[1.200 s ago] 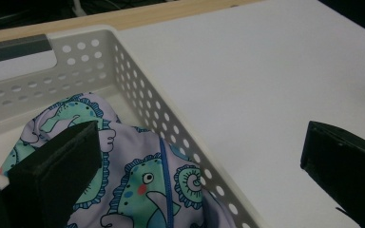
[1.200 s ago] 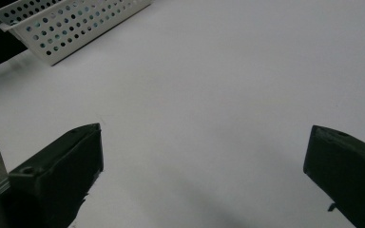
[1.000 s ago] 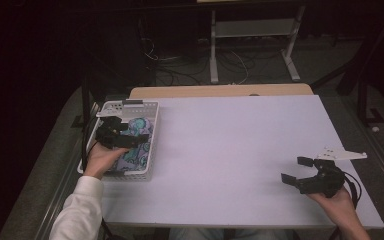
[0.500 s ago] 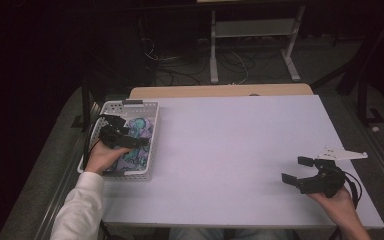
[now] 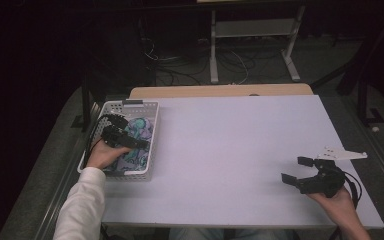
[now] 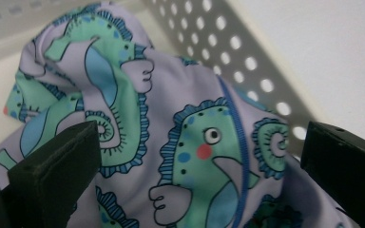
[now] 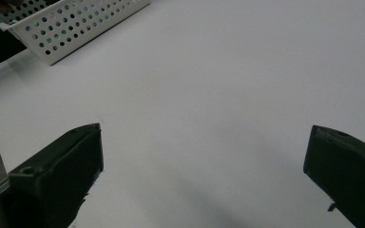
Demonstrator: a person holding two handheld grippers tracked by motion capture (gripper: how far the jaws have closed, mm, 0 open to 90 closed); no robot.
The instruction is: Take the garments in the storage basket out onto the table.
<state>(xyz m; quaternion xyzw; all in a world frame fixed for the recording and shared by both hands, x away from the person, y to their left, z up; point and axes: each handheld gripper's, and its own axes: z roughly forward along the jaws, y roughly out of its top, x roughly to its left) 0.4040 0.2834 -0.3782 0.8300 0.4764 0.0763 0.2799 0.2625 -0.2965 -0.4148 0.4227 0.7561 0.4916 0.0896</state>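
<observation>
High view: left gripper down in white basket at frame's left, over printed cloth. Right gripper lower right, jaws wide, holding nothing, above bare table.

Left gripper view: jaws wide, straddling cloth, not clamped. Risk: pinching thin fold, slipping; jaw snagging perforated basket wall, dragging basket.

Right gripper view: jaws wide over table; basket upper left, too far to steady.

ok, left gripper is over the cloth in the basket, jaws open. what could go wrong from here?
1. The cloth is bunched against the perforated basket wall, so a jaw of the left gripper could catch the wall on closing.
2. The basket looks light and sits at the table edge; lifting snagged fabric might drag or tip it.
3. The right gripper rests far away, open, so nothing braces the basket.
</observation>
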